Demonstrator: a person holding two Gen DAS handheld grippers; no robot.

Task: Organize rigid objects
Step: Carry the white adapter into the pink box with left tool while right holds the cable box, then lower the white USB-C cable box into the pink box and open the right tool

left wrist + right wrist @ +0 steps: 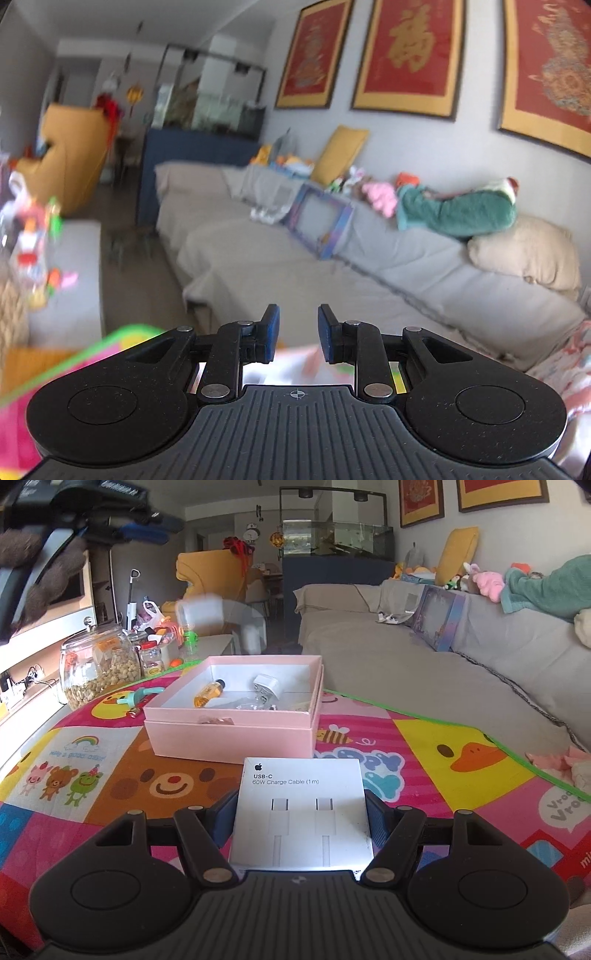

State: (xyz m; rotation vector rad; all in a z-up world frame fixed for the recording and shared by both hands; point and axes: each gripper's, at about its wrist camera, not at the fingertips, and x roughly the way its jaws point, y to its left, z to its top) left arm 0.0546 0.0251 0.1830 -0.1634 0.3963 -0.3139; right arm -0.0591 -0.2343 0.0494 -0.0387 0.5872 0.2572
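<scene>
The white cable box (301,812) is a flat, stiff cardboard pack printed "USB-C 60W Charge Cable", and it sits pinched by its two side edges in the right gripper (300,821), jaws closed on it, held low over the cartoon play mat (461,753). So the main worry imo is that edge grip: the card is smooth and thin, and if the wrist tips or the squeeze slackens it could slide out or swivel between the pads and flop onto the mat. Straight ahead at 12 o'clock is the open pink box (236,720), which I'm guessing is where it goes. It already has a small amber bottle (208,694) and a white charger plug (267,686) inside, so a flat pack dropped in carelessly could land on those, sit crooked, or catch the near wall and shove the whole box across the mat. Out at 10 o'clock there's a big glass jar of nuts (94,664) plus smaller jars, so a wide swing that way could be bad news. The left gripper (298,332) is up off the table, aimed at the grey sofa (280,258), jaws nearly closed with a narrow gap and nothing between them. In the right view it shows up blurry at the top left, well clear of everything.
</scene>
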